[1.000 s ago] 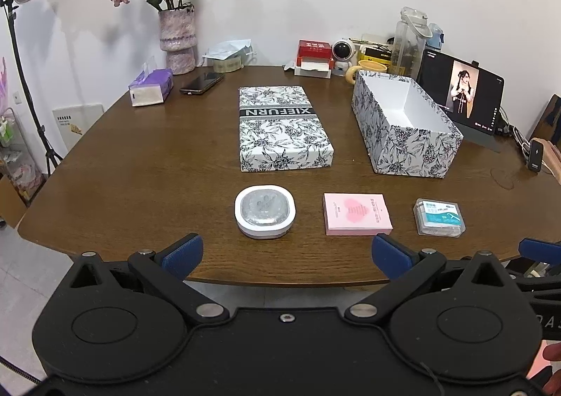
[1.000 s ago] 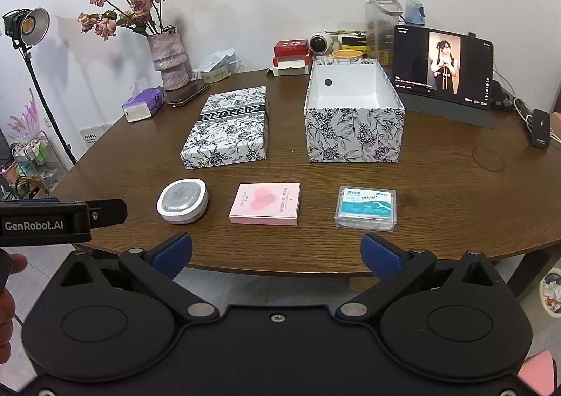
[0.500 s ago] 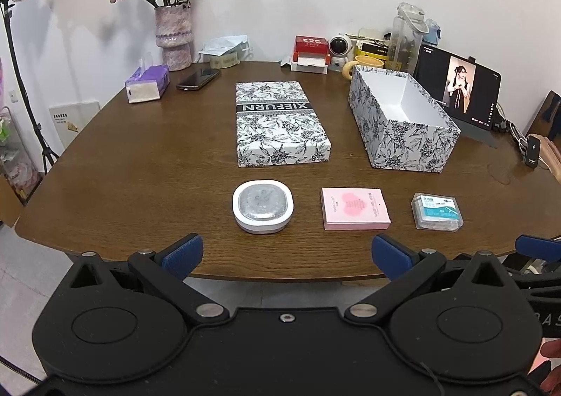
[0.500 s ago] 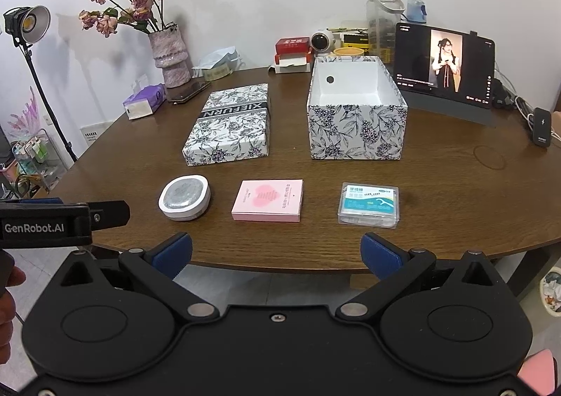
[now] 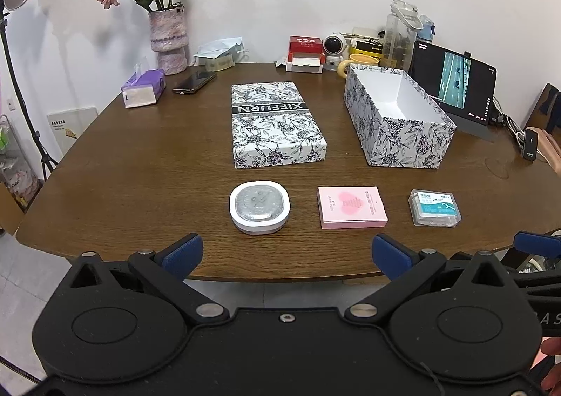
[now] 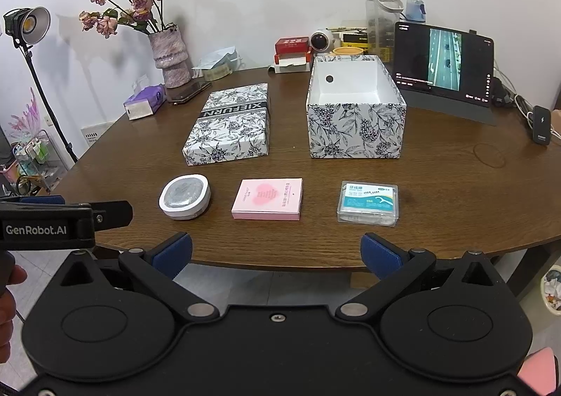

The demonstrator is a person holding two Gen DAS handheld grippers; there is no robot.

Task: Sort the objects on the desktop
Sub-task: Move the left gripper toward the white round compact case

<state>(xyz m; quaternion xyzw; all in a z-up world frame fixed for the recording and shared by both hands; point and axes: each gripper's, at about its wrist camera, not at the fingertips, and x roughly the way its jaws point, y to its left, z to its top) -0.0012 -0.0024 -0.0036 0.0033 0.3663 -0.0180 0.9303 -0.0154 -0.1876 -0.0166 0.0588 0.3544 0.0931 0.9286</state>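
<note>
Both views have crept closer; I hold left gripper (image 5: 285, 250) and right gripper (image 6: 277, 250) spread, empty, floss case (image 6: 367, 203) ahead for boxing.

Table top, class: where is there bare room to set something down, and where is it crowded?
Bare wood lies left of the lid and round case, and right of the floss box. The back edge near the vase and tablet is crowded.

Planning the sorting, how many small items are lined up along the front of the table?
3: white round case at left, pink box in the middle, clear floss-pick box at right. None looks hidden.
</note>
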